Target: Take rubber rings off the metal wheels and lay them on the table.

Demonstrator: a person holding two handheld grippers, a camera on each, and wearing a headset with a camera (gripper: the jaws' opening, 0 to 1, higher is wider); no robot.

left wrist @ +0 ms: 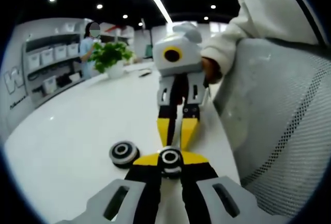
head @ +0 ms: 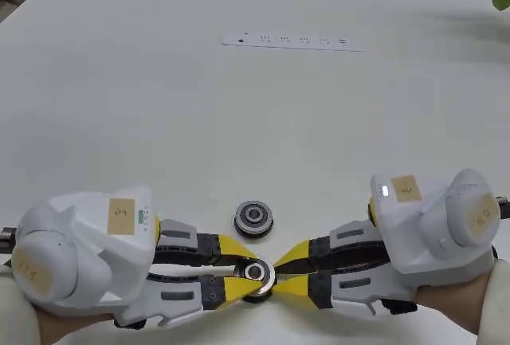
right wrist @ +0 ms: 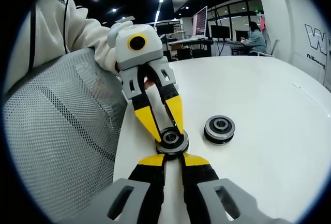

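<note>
White table spanned the head view; both grippers sat at its near edge along the bottom of the frame.

Left gripper came in from lower left. Its yellow fingers were spread to about the width of a metal wheel and clamped on it, one finger on each side. In the left gripper view the two tips bracketed the wheel at lower centre. In the right gripper view the same fingers ran down from the upper left to either side of the wheel.

Right gripper came in from lower right, pointing at the left one. Its fingers were drawn almost together with a thin slit between them. The tips touched the near rim of the held wheel, against the black rubber ring on its outside. Could not tell whether they pinched the ring or merely rested on it. The ring was on the wheel.

Power strip lay flat at upper centre of the head view, well apart from the work.

Second metal wheel lay flat on the table just above the held one in the head view, near it but apart, untouched by either gripper.
</note>
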